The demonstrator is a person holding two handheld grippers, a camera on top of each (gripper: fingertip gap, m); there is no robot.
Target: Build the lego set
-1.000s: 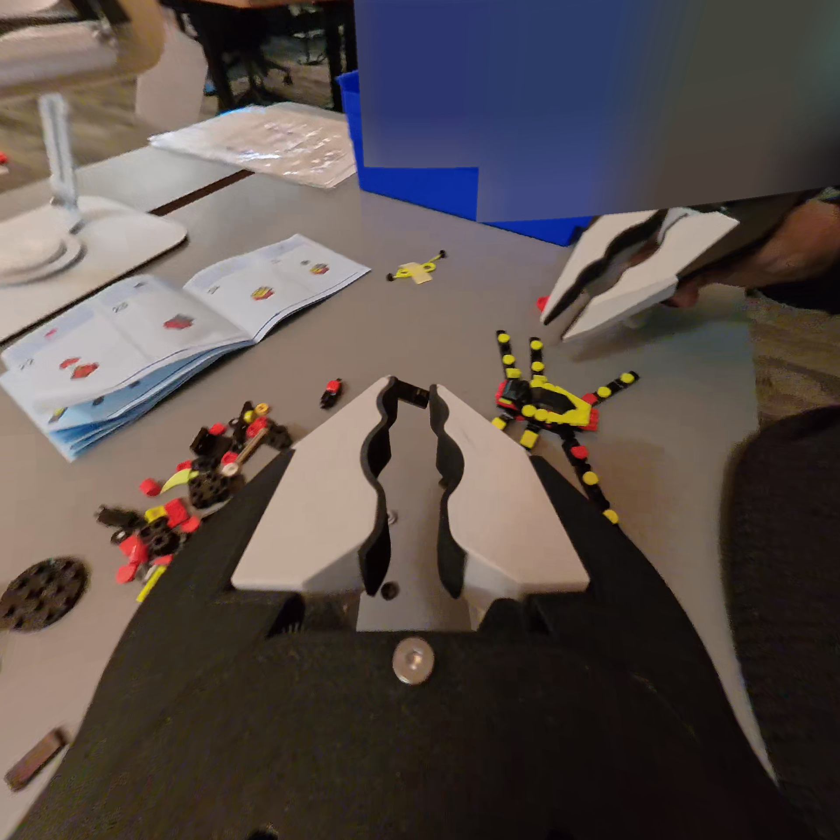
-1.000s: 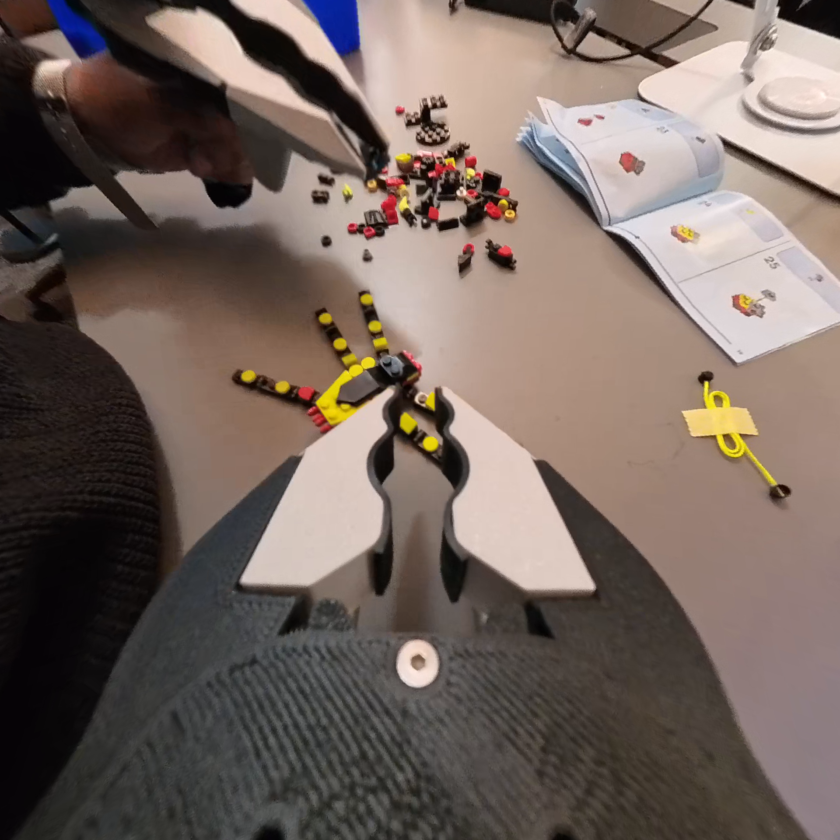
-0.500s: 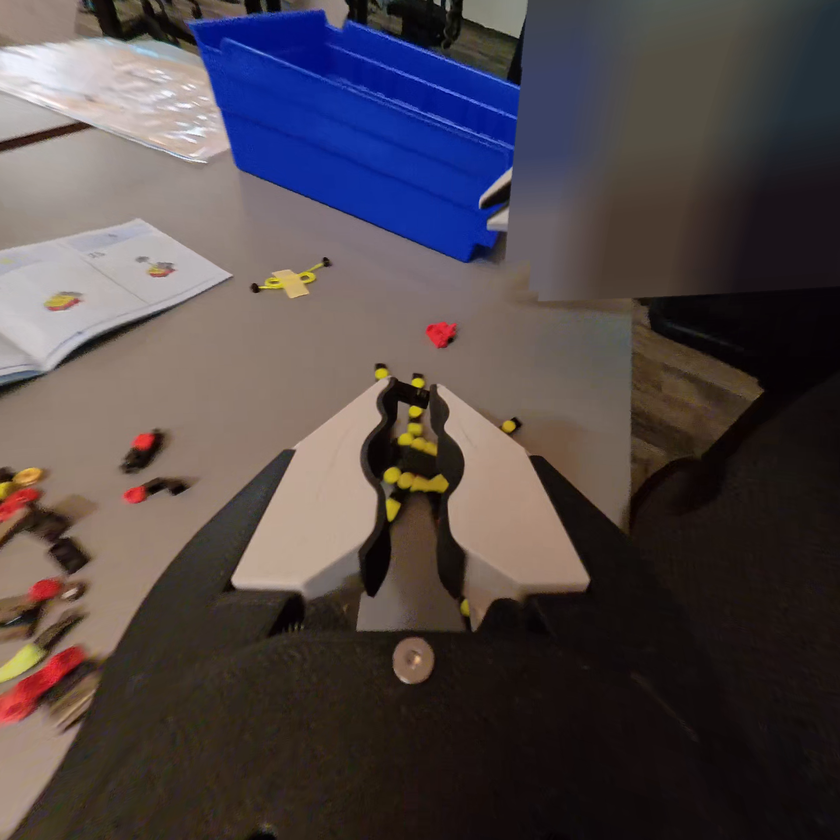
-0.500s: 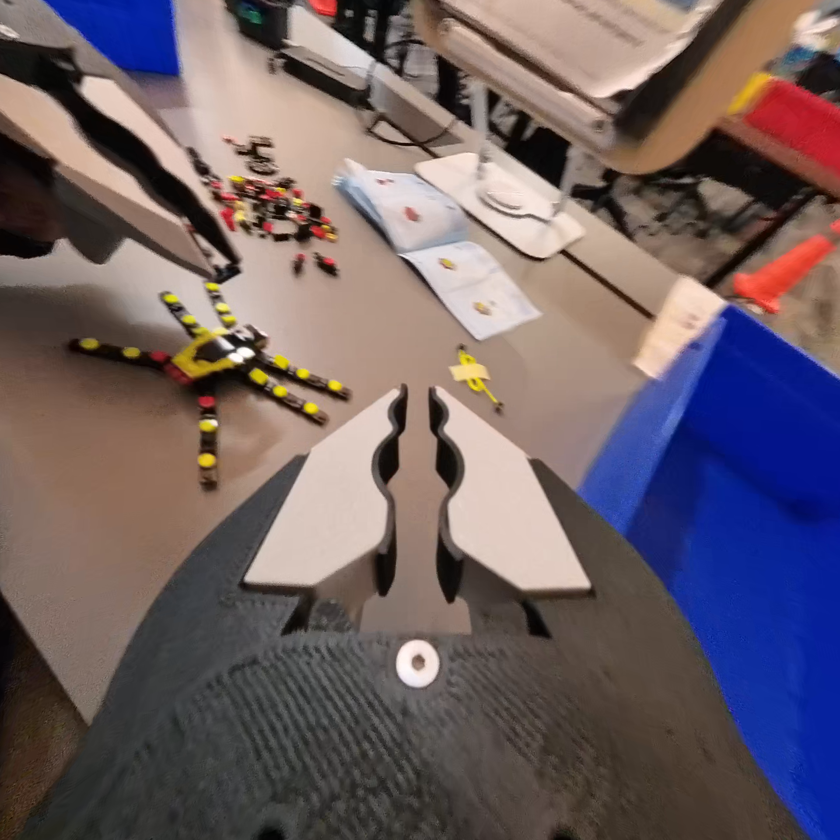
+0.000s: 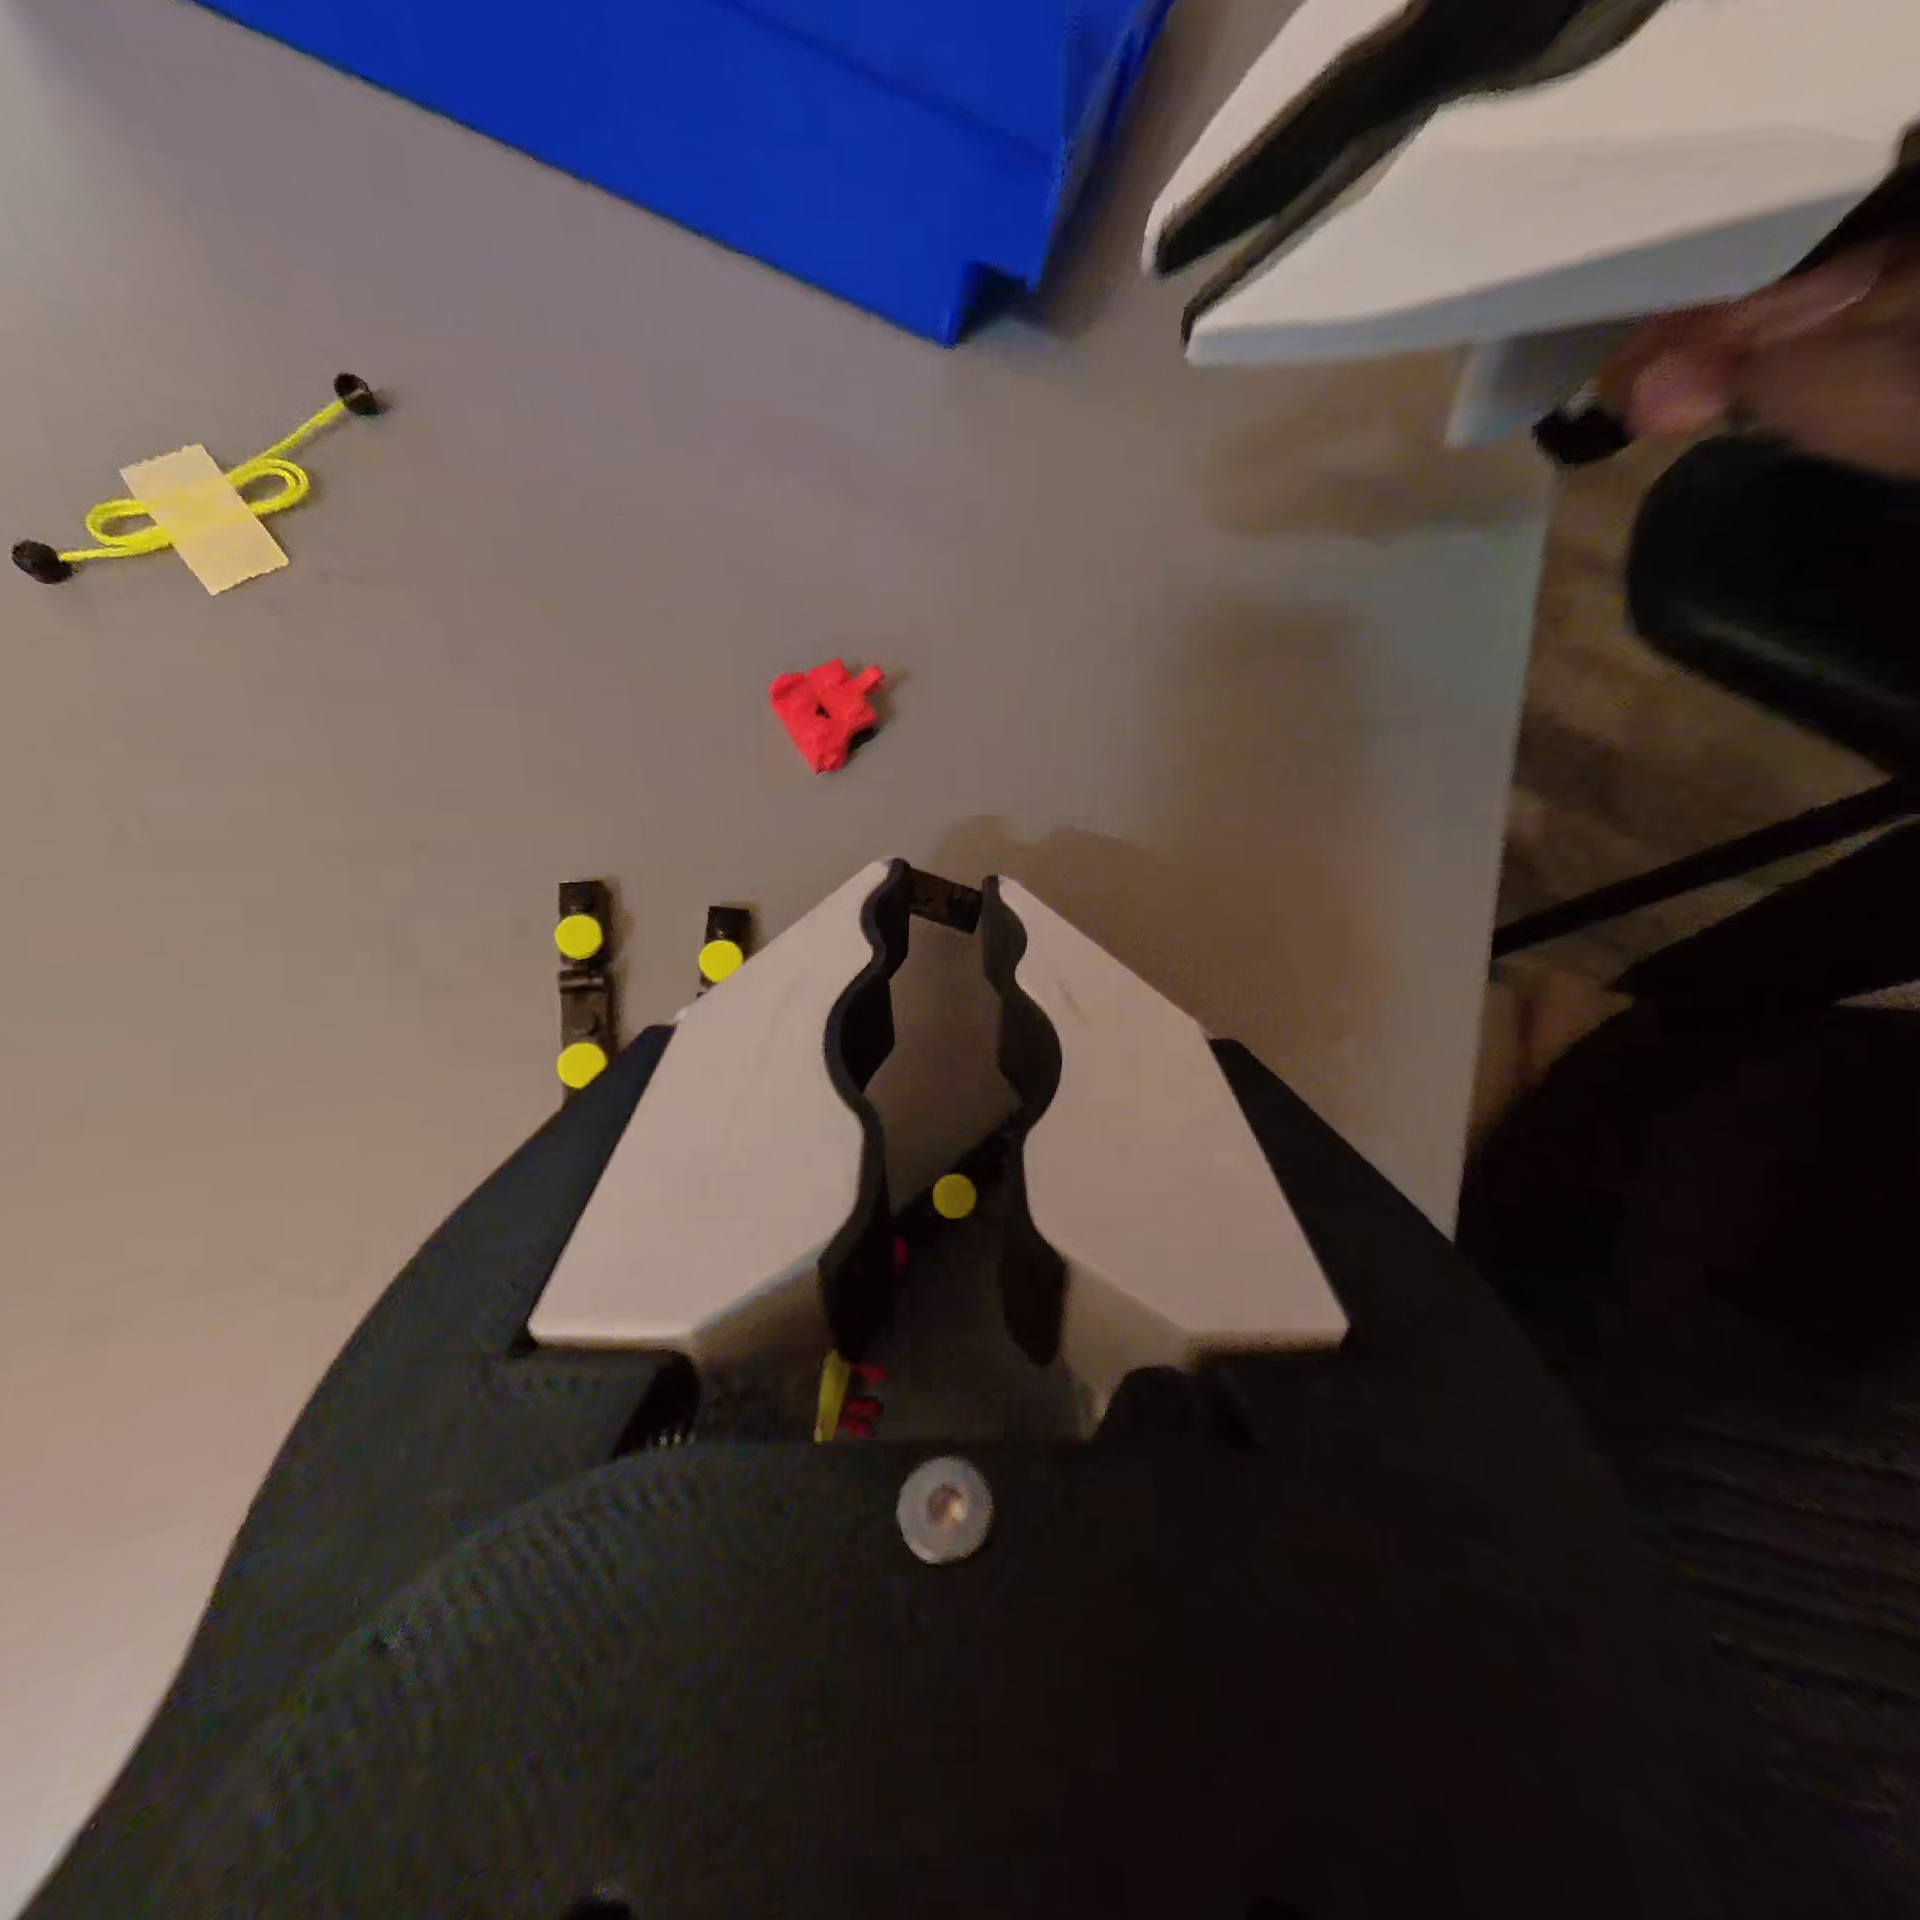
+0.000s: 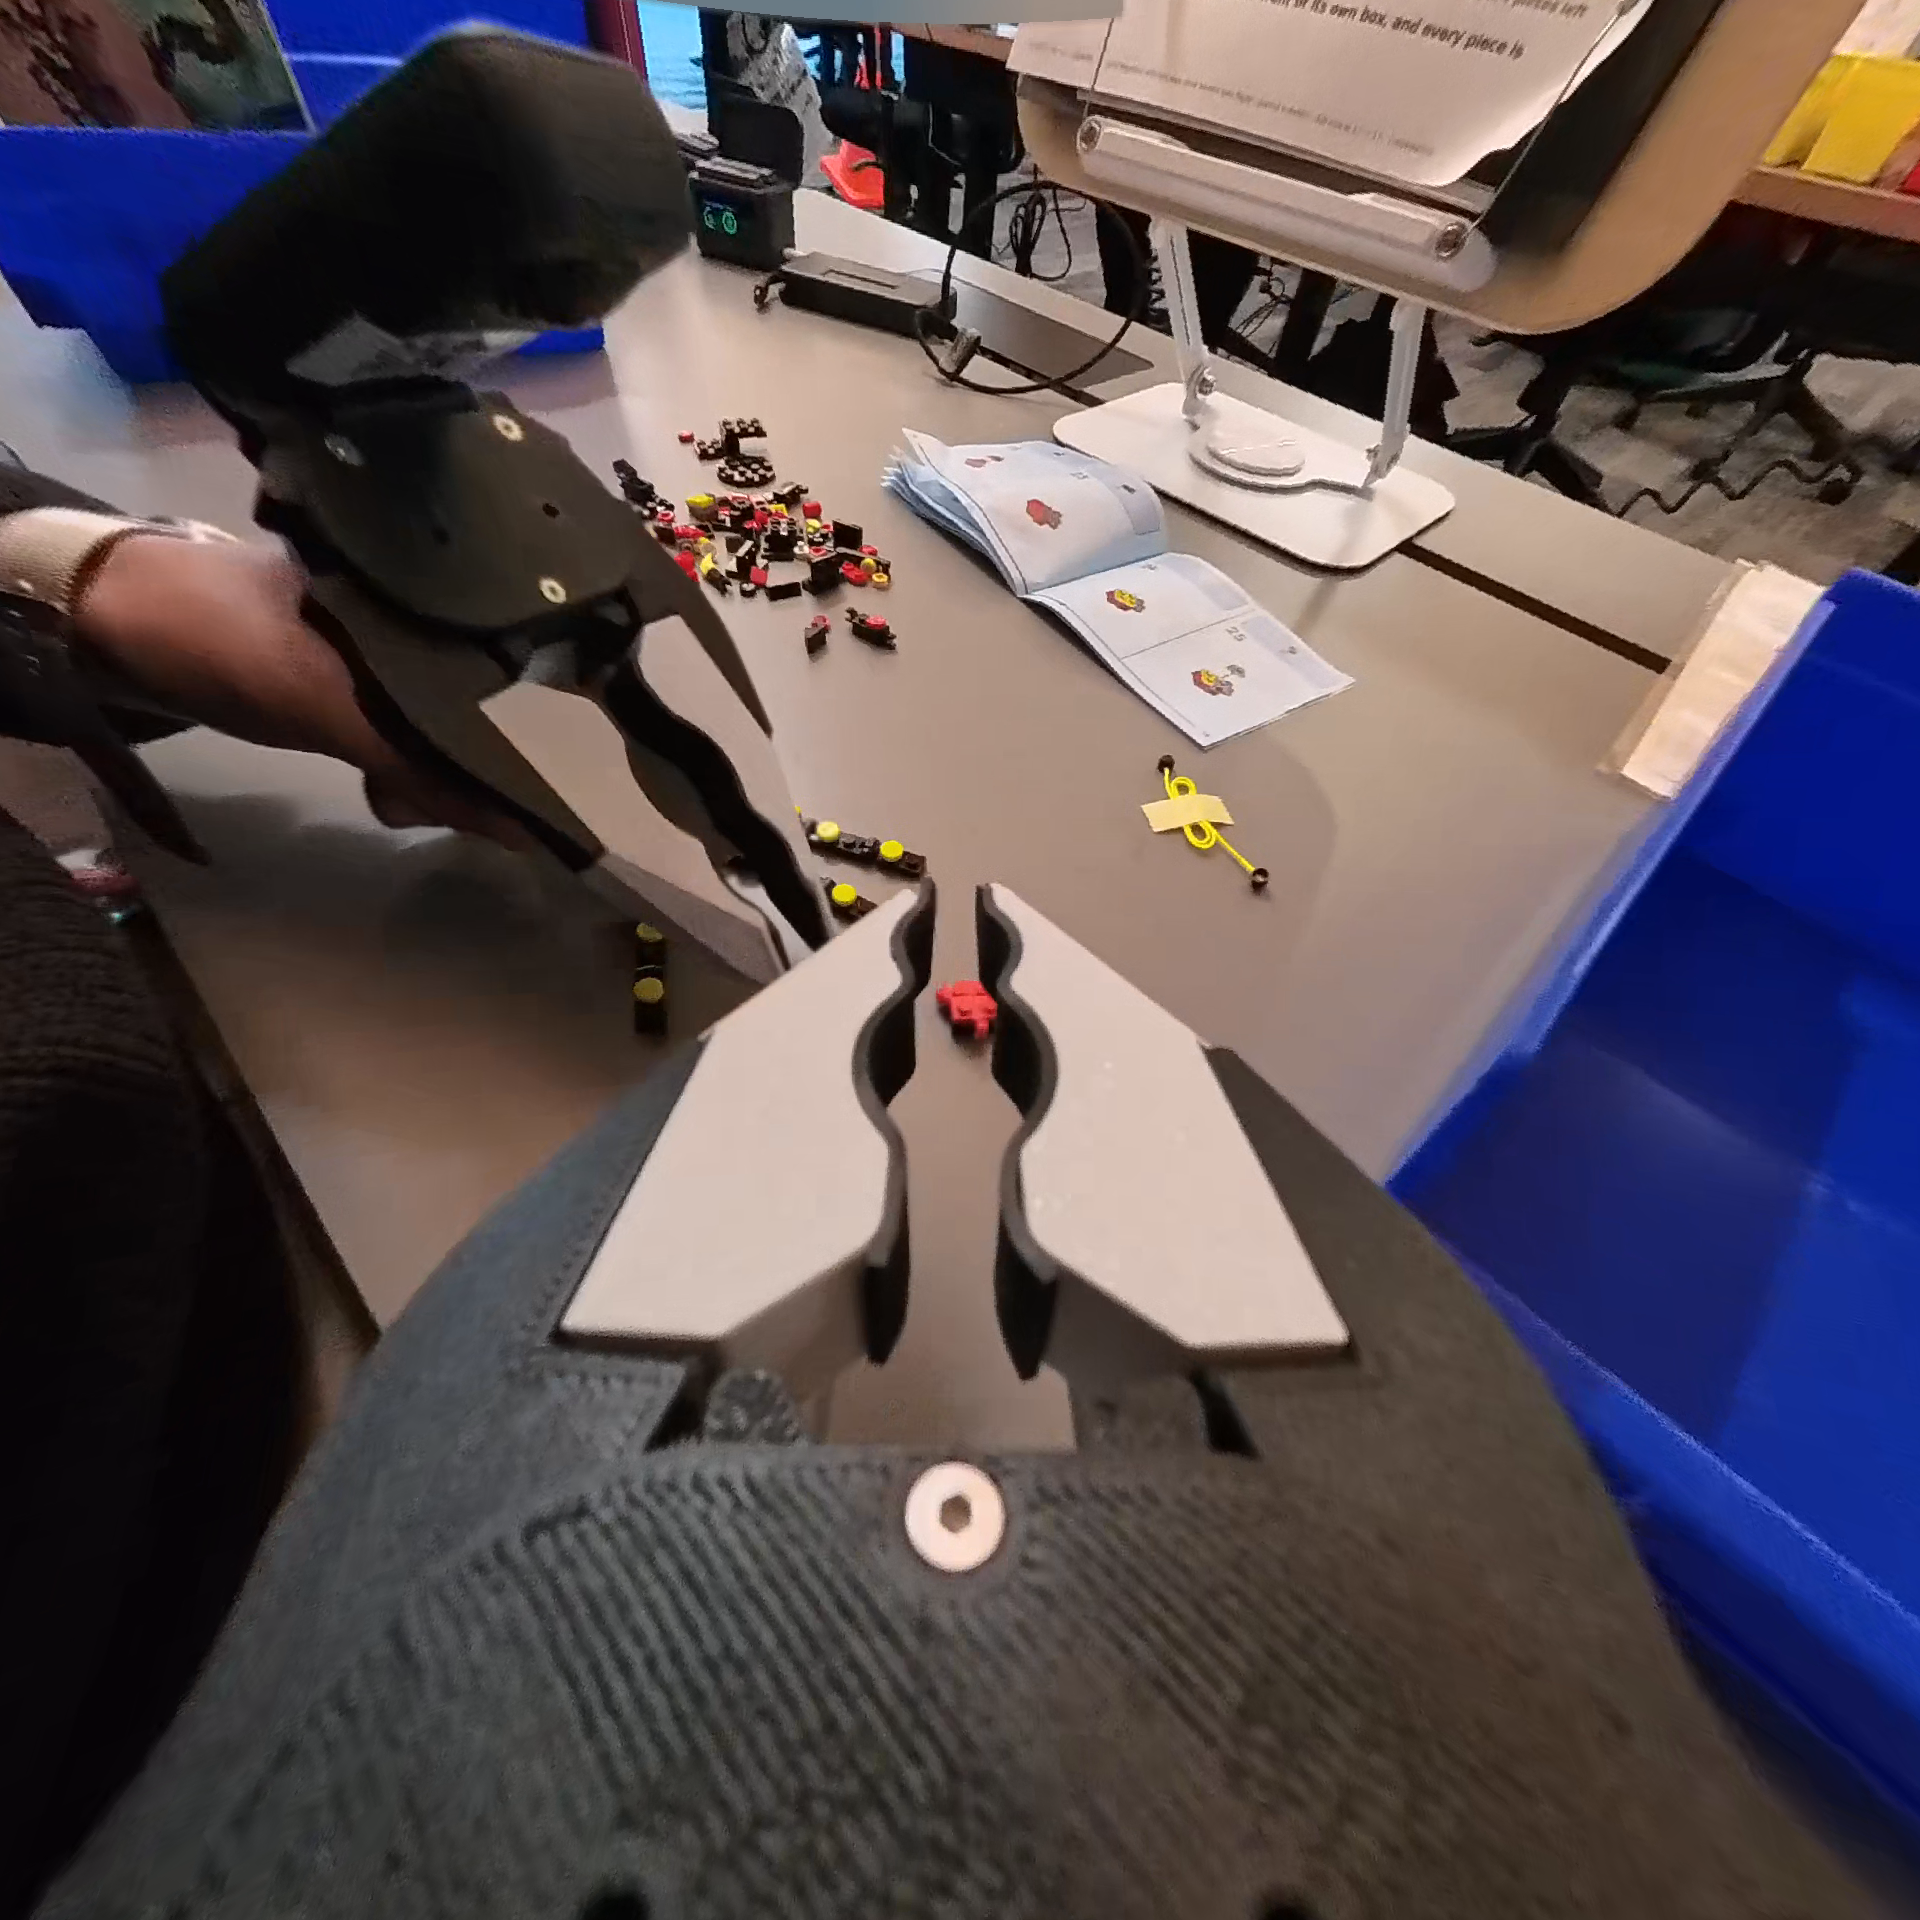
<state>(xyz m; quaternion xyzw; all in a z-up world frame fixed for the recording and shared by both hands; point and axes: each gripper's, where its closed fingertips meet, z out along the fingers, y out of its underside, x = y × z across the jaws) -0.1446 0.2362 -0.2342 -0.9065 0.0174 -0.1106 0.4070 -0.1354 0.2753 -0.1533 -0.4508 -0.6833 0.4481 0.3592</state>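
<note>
The left gripper was clamped on a small black piece at its very tips, the piece's long axis running crosswise from one finger to the other. It hung low over the grey worktop, directly above the spider-like model. Most of the model lay hidden under the gripper body; a yellow stud and bits of red and yellow showed through the gap behind the tips. Two black legs with yellow studs stuck out just left of the gripper, their long axes pointing straight ahead, away from the camera. A loose red piece lay ahead of the tips and slightly left, apart from the legs. Farther ahead to the left lay a yellow cord with a tape tab, and beyond it a blue bin.

The right gripper held nothing, its fingers a narrow gap apart. The red piece showed on the worktop between its fingers, below them. The left gripper sat just left of its tips, angled down. Well ahead lay the pile of loose pieces and the open instruction booklet.
</note>
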